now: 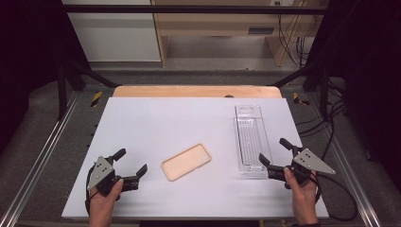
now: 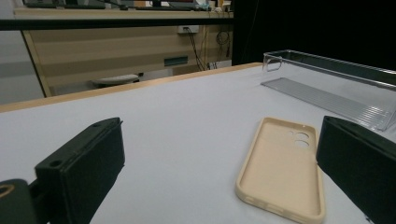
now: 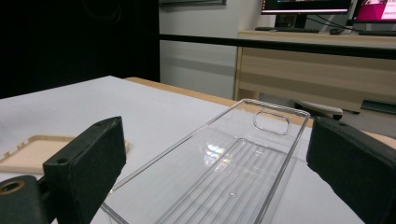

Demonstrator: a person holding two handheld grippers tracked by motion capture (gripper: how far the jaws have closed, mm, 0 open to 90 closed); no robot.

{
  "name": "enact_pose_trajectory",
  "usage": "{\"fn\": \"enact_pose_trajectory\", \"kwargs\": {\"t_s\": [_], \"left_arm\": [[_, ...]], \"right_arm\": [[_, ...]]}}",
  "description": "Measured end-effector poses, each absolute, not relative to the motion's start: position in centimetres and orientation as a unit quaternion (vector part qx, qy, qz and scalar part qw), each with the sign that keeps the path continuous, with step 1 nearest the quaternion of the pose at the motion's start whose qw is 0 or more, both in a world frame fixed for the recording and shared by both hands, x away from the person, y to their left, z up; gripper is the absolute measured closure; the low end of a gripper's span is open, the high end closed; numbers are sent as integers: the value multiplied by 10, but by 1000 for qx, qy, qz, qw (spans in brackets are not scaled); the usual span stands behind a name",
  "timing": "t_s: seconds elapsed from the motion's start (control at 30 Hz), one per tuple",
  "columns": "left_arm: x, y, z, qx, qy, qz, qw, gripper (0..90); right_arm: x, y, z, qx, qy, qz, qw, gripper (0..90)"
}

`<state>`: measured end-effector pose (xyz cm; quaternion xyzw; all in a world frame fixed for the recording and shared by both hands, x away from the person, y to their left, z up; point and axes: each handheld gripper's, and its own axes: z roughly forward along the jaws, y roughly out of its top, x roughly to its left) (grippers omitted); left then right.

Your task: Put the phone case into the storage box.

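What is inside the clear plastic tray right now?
The clear tray holds nothing: its ribbed floor shows bare through the walls in the high and right gripper views. The beige phone case lies apart on the white table.

A white table [image 1: 142, 123] stands on grey floor [image 1: 198, 75], with a wooden desk [image 1: 213, 23] behind.

White table [image 1: 142, 123]: phone case [image 1: 186, 161], clear tray [image 1: 250, 139]

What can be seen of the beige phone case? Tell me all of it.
The beige phone case looks like soft matte rubber or silicone. It lies flat, hollow side up, slanted on the white table, near its front middle. A raised lip rims it, with camera cutouts at the far end. It is empty and nothing touches it besides the table.
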<state>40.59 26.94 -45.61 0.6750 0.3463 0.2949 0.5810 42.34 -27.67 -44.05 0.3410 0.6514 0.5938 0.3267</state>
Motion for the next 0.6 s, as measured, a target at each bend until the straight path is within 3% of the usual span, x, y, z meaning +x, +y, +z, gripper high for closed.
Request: {"fn": "enact_pose_trajectory", "kwargs": {"t_s": [0.6], "left_arm": [[402, 240, -447, 717, 335, 280, 544, 14]], "right_arm": [[419, -289, -443, 360, 634, 589, 348, 38]]}}
